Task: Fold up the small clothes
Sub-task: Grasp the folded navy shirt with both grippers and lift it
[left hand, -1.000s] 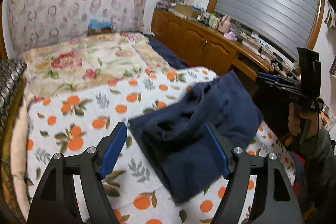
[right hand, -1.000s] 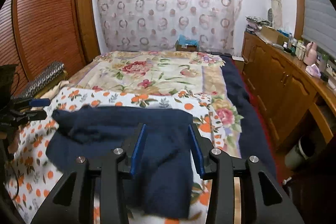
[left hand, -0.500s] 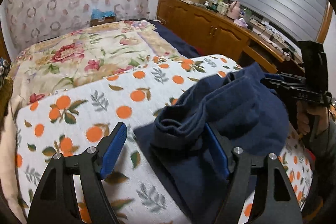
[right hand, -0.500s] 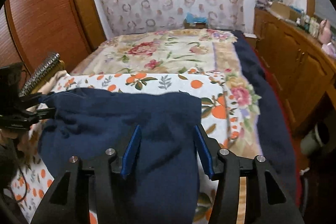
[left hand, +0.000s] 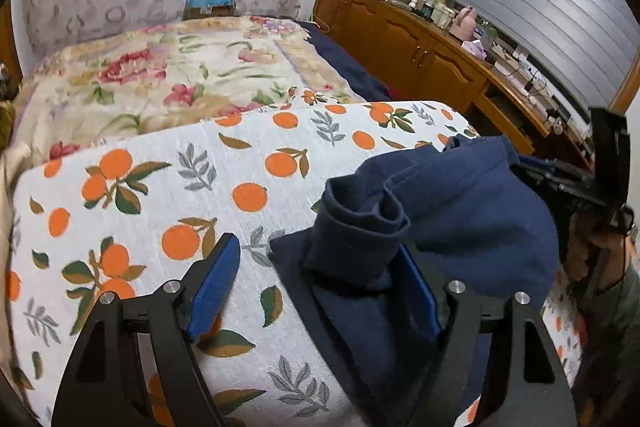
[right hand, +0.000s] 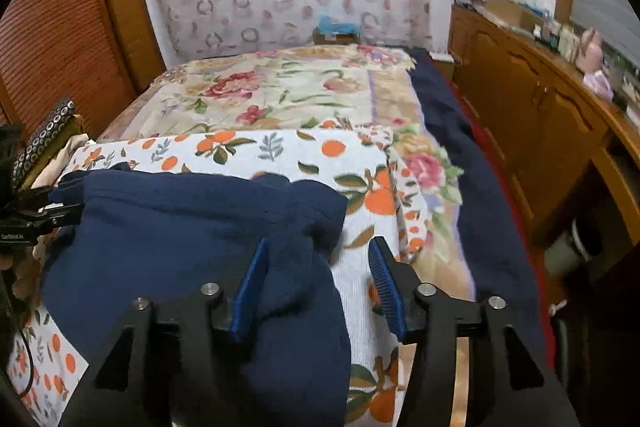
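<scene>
The left gripper (left hand: pixel 320 283) is sitting wide open over the bed; its right pad is pressing against the rolled edge of the navy garment (left hand: pixel 432 227), but nothing is pinched between the pads, and the left pad is hanging over the bare orange-print sheet (left hand: pixel 168 187). The right gripper (right hand: pixel 318 285) is spread wide too; the garment's edge (right hand: pixel 180 239) is lying bunched up against its left pad, while the right pad is hovering over the sheet (right hand: pixel 360 267), not gripping anything. The garment is lying crumpled on the near part of the sheet, between the two tools. Further out the floral quilt (right hand: pixel 280 95) is covering the rest of the bed; the wooden cabinet (left hand: pixel 420 47) is running along the right side, cluttered on top.
</scene>
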A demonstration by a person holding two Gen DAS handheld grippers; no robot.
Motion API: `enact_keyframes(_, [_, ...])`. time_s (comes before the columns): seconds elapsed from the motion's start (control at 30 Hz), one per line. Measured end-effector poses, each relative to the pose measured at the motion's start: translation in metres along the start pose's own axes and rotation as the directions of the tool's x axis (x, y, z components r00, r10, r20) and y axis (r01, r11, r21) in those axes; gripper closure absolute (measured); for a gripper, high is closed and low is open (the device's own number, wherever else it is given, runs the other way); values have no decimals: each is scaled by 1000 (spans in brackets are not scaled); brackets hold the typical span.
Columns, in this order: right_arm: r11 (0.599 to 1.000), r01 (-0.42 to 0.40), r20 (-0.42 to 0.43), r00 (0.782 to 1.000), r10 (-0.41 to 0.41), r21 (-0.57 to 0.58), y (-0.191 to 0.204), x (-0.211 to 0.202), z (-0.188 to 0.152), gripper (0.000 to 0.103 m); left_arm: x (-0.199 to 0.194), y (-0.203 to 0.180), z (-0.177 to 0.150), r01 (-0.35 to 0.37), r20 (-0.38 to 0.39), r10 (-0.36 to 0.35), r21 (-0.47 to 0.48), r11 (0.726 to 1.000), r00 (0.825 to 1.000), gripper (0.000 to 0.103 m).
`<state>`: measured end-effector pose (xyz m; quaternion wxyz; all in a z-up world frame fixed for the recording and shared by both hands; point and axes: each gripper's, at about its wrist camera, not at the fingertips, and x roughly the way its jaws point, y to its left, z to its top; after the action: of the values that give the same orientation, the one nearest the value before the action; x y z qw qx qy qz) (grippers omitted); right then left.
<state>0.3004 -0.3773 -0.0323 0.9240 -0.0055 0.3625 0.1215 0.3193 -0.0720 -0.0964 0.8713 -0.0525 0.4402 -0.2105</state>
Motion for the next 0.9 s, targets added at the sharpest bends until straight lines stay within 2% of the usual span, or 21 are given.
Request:
enact_keyframes(0.17, [997, -72, -43, 996, 73, 11, 7, 10, 7, 47, -1, -3, -1, 65, -9, -65, -16, 998, 998, 46])
enact_keyframes(0.23, [995, -99, -61, 993, 100, 21, 3, 11, 6, 47, -4, -6, -1, 79, -4, -79, 2, 997, 997, 61])
enact_keyframes(0.33, [993, -114, -54, 992, 116, 45, -2, 10, 9, 47, -10, -13, 0, 80, 6, -80, 33, 996, 997, 78])
enact_keyframes(0.37, [991, -122, -54, 991, 124, 48, -3, 9, 9, 47, -13, -15, 0, 83, 12, -84, 38, 996, 996, 79])
enact_keyframes(0.4, [991, -126, -56, 990, 129, 40, -3, 8, 9, 55, -16, -16, -1, 86, 16, -87, 41, 995, 996, 81])
enact_keyframes(0.43, [990, -140, -59, 988, 142, 34, -2, 10, 9, 68, -19, -17, -1, 88, 23, -89, 43, 995, 996, 82])
enact_keyframes(0.47, [986, -163, -64, 984, 165, 35, 0, 10, 7, 72, -22, -18, -2, 93, 33, -94, 44, 995, 995, 83])
enact_keyframes(0.5, [985, -172, -62, 983, 174, 31, 0, 9, 6, 82, -25, -19, -2, 99, 41, -101, 45, 994, 994, 83])
enact_keyframes(0.53, [982, -186, -56, 981, 186, 13, 3, 6, 6, 85, -29, -20, -3, 105, 50, -107, 44, 994, 993, 84])
enact_keyframes(0.67, [989, -144, 27, 989, 145, -30, 11, -14, 7, 87, -60, -26, -6, 139, 120, -144, 48, 989, 982, 85])
enact_keyframes(0.77, [988, -140, 98, 985, 145, -61, 18, -39, 17, 88, -89, -32, -8, 162, 167, -169, 54, 985, 971, 85])
enact_keyframes(0.9, [986, -128, 168, 975, 145, -109, 37, -62, 35, 88, -128, -35, -14, 142, 248, -153, 63, 988, 957, 85])
